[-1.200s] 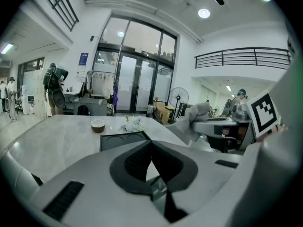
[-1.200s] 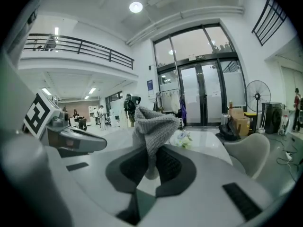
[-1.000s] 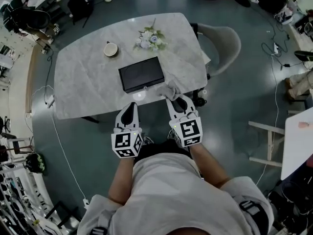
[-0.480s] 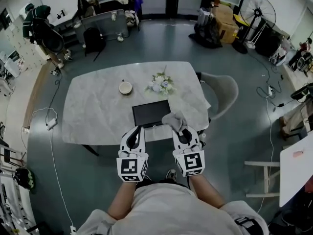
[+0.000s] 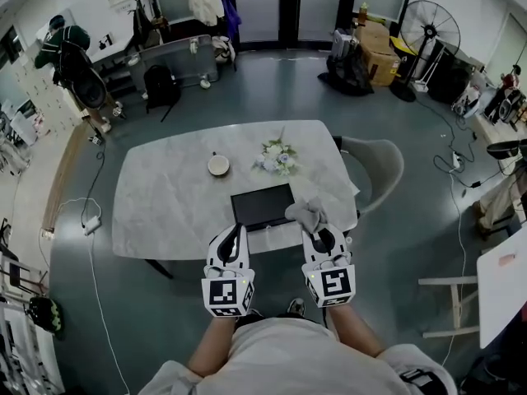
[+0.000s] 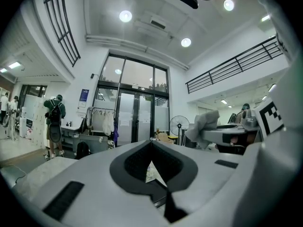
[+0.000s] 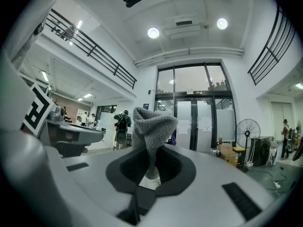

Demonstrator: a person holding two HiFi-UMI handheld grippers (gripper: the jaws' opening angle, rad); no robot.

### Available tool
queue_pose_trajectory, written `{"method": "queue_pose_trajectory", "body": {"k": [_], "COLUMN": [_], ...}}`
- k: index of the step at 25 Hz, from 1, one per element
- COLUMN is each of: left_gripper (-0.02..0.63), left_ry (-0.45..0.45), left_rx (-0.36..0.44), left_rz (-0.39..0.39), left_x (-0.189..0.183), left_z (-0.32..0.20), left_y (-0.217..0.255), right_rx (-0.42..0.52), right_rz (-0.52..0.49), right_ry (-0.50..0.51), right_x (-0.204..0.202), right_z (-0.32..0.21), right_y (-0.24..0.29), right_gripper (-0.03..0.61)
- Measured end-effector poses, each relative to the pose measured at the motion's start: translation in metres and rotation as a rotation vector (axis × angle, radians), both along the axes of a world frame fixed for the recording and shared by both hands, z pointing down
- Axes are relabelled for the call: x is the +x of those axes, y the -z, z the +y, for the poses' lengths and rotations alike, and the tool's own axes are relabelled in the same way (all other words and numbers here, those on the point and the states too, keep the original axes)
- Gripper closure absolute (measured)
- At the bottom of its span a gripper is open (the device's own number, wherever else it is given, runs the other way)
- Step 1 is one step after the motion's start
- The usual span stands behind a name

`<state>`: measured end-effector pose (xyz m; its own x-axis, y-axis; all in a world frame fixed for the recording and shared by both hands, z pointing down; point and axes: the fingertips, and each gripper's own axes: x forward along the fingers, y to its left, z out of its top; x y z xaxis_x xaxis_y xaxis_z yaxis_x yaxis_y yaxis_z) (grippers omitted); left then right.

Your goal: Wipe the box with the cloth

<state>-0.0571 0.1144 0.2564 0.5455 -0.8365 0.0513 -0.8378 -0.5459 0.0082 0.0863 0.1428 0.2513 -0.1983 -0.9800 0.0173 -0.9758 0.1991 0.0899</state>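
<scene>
In the head view the flat black box (image 5: 263, 205) lies on the marble table (image 5: 165, 204), near its front edge. My right gripper (image 5: 316, 228) is shut on a grey knit cloth (image 5: 306, 214), which bunches up out of its tips near the box's right end. Seen from the right gripper view, the cloth (image 7: 151, 126) stands up from the closed jaws of my right gripper (image 7: 152, 149). My left gripper (image 5: 237, 228) is level in front of the box's left end. The left gripper view shows my left gripper (image 6: 151, 144) shut with nothing held.
A small cup (image 5: 218, 164) and a bunch of flowers (image 5: 277, 158) stand behind the box. A chair (image 5: 377, 164) is at the table's right end. A fan (image 5: 428, 33), bags and a person (image 5: 69, 53) are farther back.
Both grippers have risen off the table's front edge, the right one lifting the cloth with it. The head view has tilted up to show more of the room.
</scene>
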Motion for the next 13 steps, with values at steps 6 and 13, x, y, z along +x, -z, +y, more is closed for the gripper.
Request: {"method": "queue_pose_trajectory", "body": {"k": [6, 13], "left_gripper": [0.591, 0.591], "left_ry": [-0.009, -0.01], "left_rx": [-0.002, 0.005], "left_rz": [0.002, 0.005], "left_x": [0.0024, 0.0009], "left_z": [-0.0006, -0.0047], "left_y": [0.0015, 0.0009], "right_rx": [0.0, 0.009], "right_rz": [0.014, 0.028], "right_ry": [-0.022, -0.041], "right_x": [0.0039, 0.0075], "right_z": [0.0026, 0.0011], "right_y": [0.0036, 0.004], "right_gripper": [0.534, 0.534]}}
